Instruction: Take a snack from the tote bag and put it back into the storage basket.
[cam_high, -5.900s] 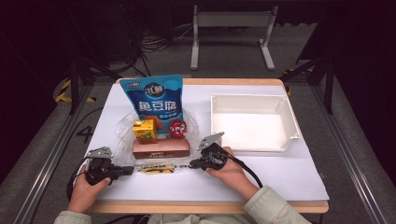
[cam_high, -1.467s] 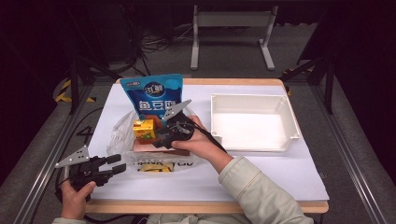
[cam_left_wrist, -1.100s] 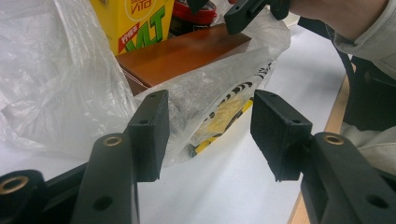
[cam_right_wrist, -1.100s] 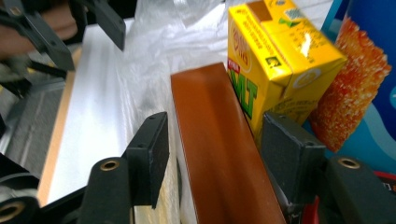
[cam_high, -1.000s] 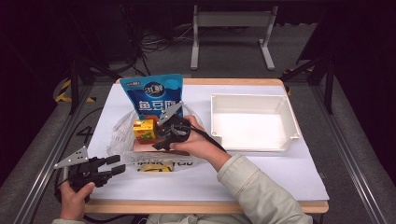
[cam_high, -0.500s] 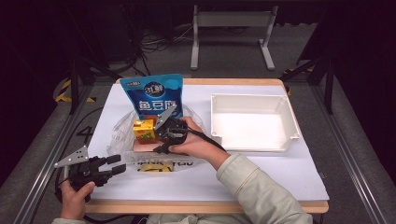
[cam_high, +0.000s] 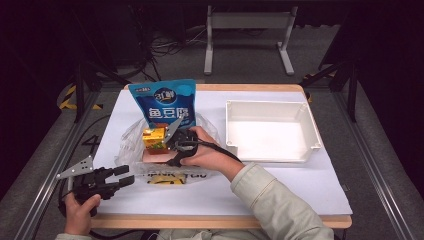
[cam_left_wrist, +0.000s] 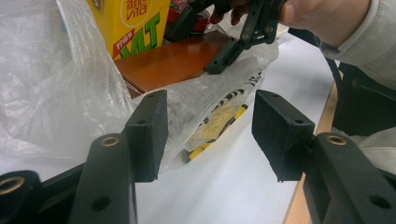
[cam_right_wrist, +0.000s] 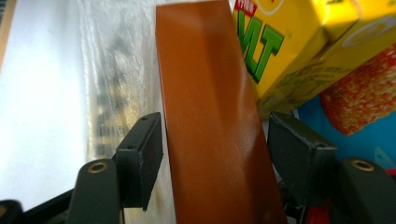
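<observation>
The right tool (cam_right_wrist: 215, 163) straddles the brown box (cam_right_wrist: 215, 116), jaws spread and not yet pressing, apparently lining up a grip. The box lies in the clear plastic bag (cam_high: 131, 145), near the yellow carton (cam_high: 154, 138). The left tool (cam_high: 121, 175) waits open at the bench's (cam_high: 280, 192) near-left edge.

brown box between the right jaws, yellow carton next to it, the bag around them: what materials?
Brown box: smooth, semi-gloss, soft sheen along its face; probably coated card or plastic, can't tell which. Yellow drink carton: printed, coated paperboard by its folded edges and glossy print. Clear bag: thin plastic film, crinkled and see-through. Right gripper straddles the box; pad contact unclear.
</observation>
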